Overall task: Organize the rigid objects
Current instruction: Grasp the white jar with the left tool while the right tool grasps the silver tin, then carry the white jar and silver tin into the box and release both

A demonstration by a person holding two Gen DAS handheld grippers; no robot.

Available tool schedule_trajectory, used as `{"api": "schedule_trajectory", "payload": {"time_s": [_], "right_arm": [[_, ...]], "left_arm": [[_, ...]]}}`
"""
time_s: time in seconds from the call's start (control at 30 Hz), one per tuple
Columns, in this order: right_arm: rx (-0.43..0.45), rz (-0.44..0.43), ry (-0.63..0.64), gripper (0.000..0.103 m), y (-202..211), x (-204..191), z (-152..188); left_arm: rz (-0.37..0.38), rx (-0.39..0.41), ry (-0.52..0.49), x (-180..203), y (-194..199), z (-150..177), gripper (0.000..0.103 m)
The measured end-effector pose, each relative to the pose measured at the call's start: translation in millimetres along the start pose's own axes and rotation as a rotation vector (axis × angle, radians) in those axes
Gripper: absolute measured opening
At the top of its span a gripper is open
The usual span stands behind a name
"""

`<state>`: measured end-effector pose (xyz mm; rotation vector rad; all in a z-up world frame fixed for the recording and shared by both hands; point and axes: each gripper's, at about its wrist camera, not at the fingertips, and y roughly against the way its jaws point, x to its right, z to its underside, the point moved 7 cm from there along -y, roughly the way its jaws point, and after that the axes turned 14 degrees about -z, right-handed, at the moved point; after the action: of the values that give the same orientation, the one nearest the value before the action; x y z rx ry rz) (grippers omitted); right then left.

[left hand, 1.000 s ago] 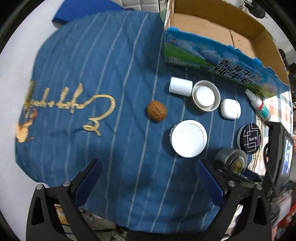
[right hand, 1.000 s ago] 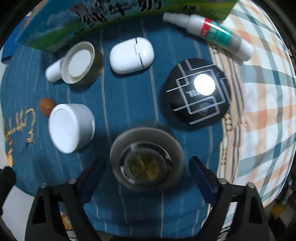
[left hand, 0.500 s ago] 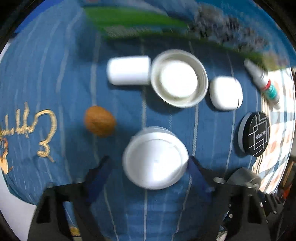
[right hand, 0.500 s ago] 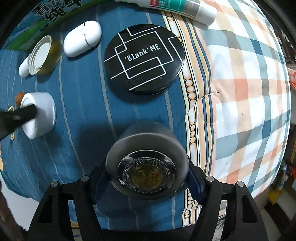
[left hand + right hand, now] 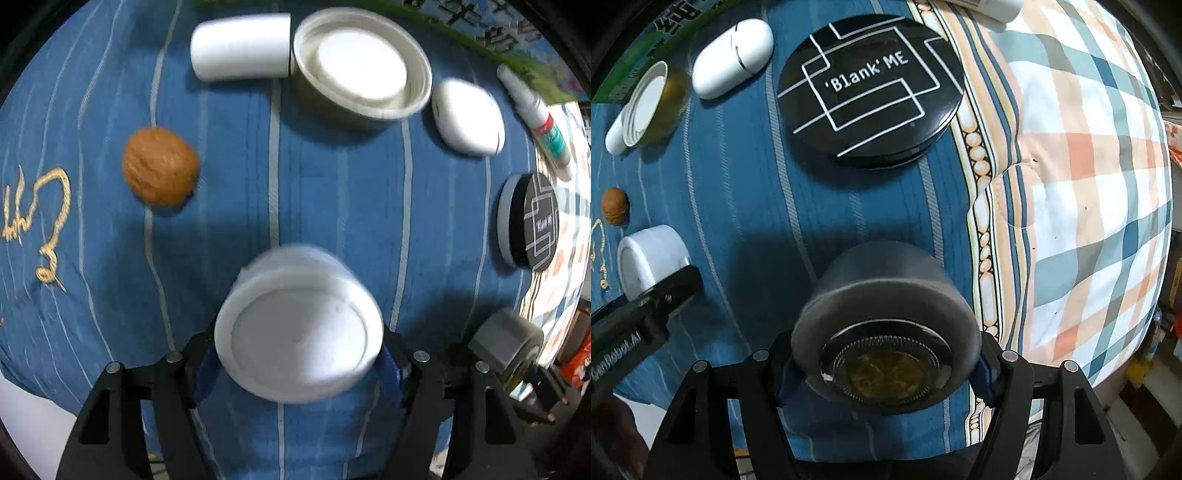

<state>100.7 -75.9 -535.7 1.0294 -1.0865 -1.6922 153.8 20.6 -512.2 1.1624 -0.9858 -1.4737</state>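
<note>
My left gripper [image 5: 297, 365] is shut on a white round jar [image 5: 299, 325], which also shows in the right wrist view [image 5: 650, 258]. My right gripper [image 5: 884, 365] is shut on a grey round jar [image 5: 886, 325] with a clear lid; it shows at the lower right of the left wrist view [image 5: 509, 343]. A walnut [image 5: 160, 166], a white cylinder [image 5: 240, 46], an open white-lidded jar [image 5: 364, 70], a white oval case [image 5: 469, 116] and a black "Blank ME" compact [image 5: 870, 92] lie on the blue striped cloth [image 5: 332, 192].
A small dropper bottle [image 5: 535, 122] lies at the right, by the green milk carton box [image 5: 498, 37]. A plaid quilt [image 5: 1089, 184] covers the right side. The cloth's edge and a white surface [image 5: 33, 424] are at the lower left.
Both grippers moved forward and closed: the left onto the white jar, the right onto the grey jar. Both jars now look raised toward the cameras.
</note>
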Motion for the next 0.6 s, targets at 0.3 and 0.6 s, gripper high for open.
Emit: {"api": "schedule_trajectory", "payload": {"time_s": [0.3, 0.6], "right_arm": [[0.005, -0.01, -0.014, 0.072, -8.1, -7.8, 4.2], [0.023, -0.039, 0.112, 0.072, -10.0, 1.9, 16.0]], "left_arm": [[-0.01, 0.067, 0.038, -1.9, 11.5, 6.5, 0.067], [-0.019, 0.105, 0.052, -17.3, 34.0, 75.9, 0.067]]}}
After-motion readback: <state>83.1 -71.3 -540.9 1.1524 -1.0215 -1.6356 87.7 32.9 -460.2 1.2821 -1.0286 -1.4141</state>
